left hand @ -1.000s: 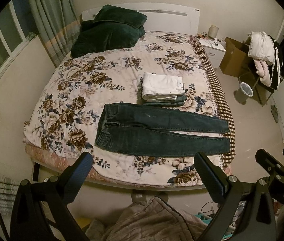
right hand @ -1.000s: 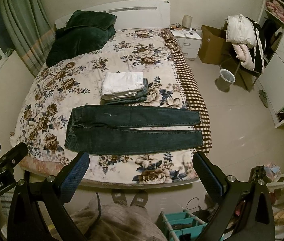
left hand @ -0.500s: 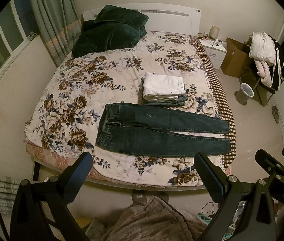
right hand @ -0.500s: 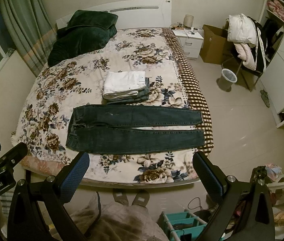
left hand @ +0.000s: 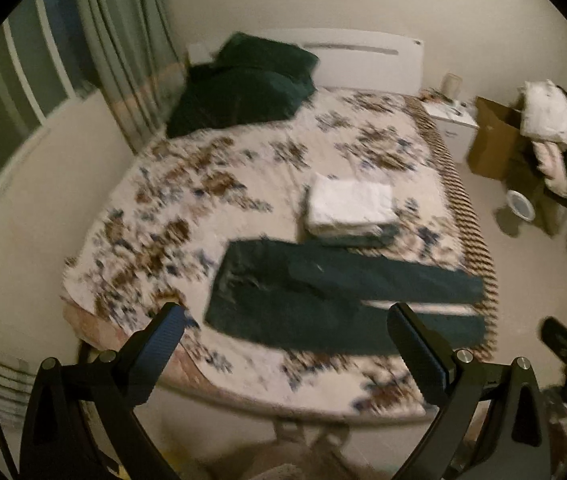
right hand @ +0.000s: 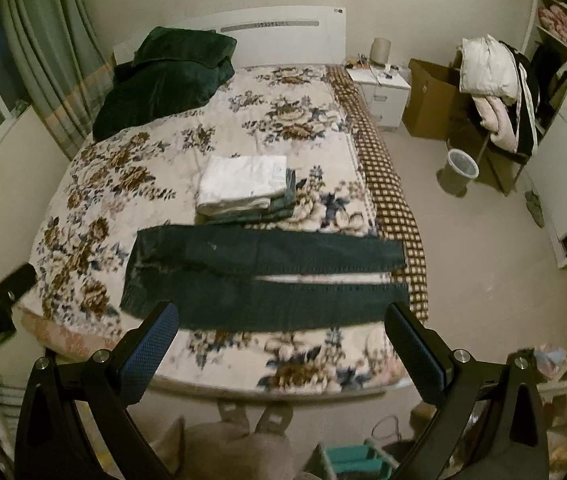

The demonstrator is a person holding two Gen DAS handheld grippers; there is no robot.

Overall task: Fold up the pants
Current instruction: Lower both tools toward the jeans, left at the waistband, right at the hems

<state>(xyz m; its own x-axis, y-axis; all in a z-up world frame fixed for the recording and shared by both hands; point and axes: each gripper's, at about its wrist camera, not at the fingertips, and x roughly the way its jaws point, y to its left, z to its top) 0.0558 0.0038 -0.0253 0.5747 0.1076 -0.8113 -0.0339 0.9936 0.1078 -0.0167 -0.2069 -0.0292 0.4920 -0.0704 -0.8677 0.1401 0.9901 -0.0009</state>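
On floral bed [right hand: 95, 184], near foot edge: dark jeans [right hand: 259, 276] flat, unfolded, legs side by side with narrow gap, waistband toward window side, hems at checked border. Stack of folded clothes [right hand: 243, 186] just beyond, touching or nearly touching far leg. Left gripper [left hand: 285, 340] and right gripper [right hand: 283, 338] both spread wide, empty, above bed edge, well clear of fabric. Likely step: reach in. Advice: pinch near leg at waistband and hem together, lift evenly, lay onto far leg, avoid snagging quilt or stack.
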